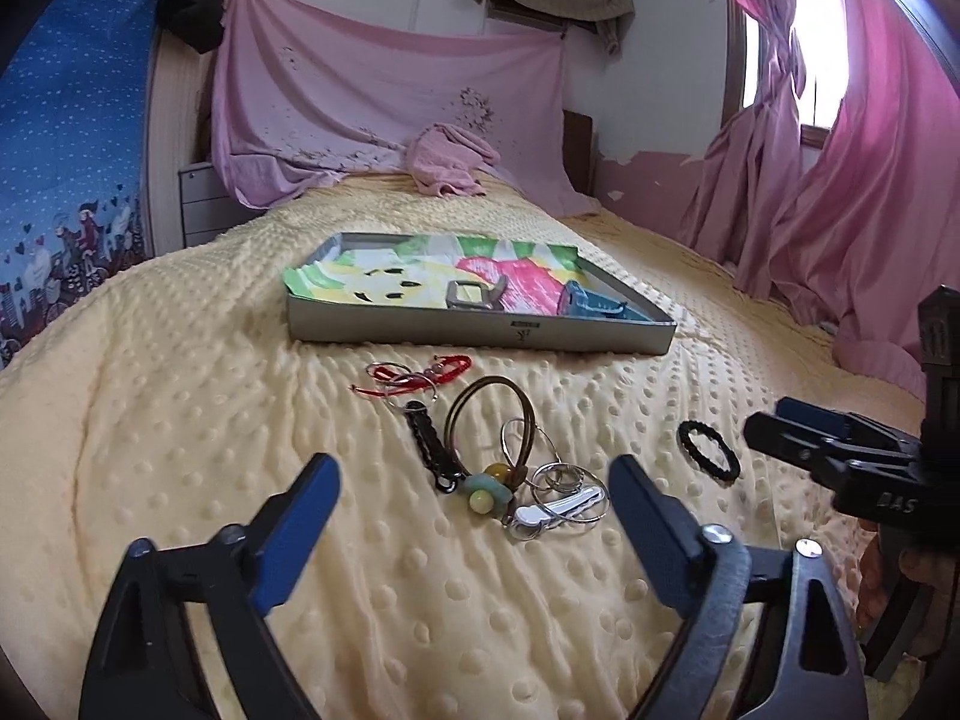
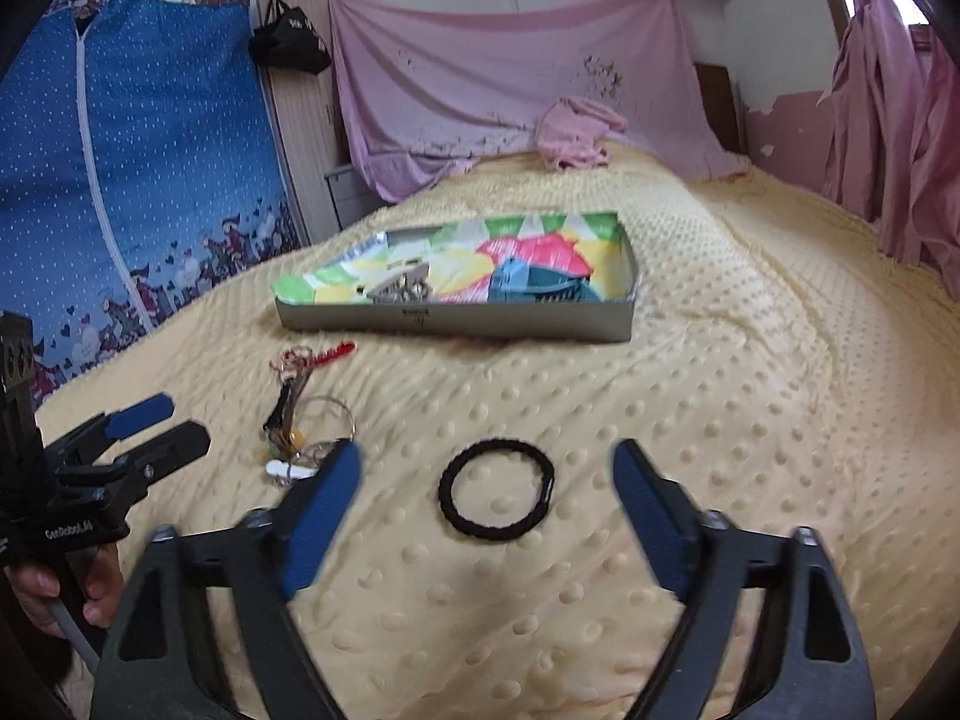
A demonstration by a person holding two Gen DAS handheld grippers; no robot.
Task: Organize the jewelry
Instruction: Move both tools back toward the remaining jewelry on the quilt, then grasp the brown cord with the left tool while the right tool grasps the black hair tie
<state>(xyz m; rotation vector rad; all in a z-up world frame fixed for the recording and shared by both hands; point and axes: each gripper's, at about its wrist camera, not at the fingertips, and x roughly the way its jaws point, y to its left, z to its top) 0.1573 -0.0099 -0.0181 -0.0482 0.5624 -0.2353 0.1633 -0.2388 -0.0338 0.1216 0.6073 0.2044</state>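
While both pairs of blue-padded jaws stand apart with nothing between them, the left gripper (image 1: pixel 474 483) hovers above a small heap of jewelry (image 1: pixel 510 468) on the bed, and the right gripper (image 2: pixel 486 477) hangs over a black hair tie (image 2: pixel 497 490) that lies flat in a ring on the cover, untouched by either pad. The heap just beyond the left fingers holds a brown double-loop cord bracelet with yellow and pale green beads (image 1: pixel 489 450), a black braided strap (image 1: pixel 433 450), several thin silver rings (image 1: pixel 561 480) and a white hair clip (image 1: pixel 555 510), all tangled together or touching. A little farther off, nearer the tray, lies a red string bracelet (image 1: pixel 414 373). From the left wrist view the hair tie sits to the right of the heap, well apart from it, with the right gripper's tips reaching in beside it. From the right wrist view the left gripper appears at the left edge, a hand (image 2: pixel 60 588) wrapped around its handle. Beyond the loose pieces a shallow grey metal tray (image 1: pixel 480 333) rests on the yellow dotted blanket (image 1: pixel 180 420), lined with a brightly coloured drawing and holding a grey buckle-like piece (image 1: pixel 471 294) and a blue-green hair claw (image 1: pixel 591 303). Pink cloth (image 1: pixel 390 102) hangs behind the bed, and pink curtains (image 1: pixel 840 180) cover the window at the right.
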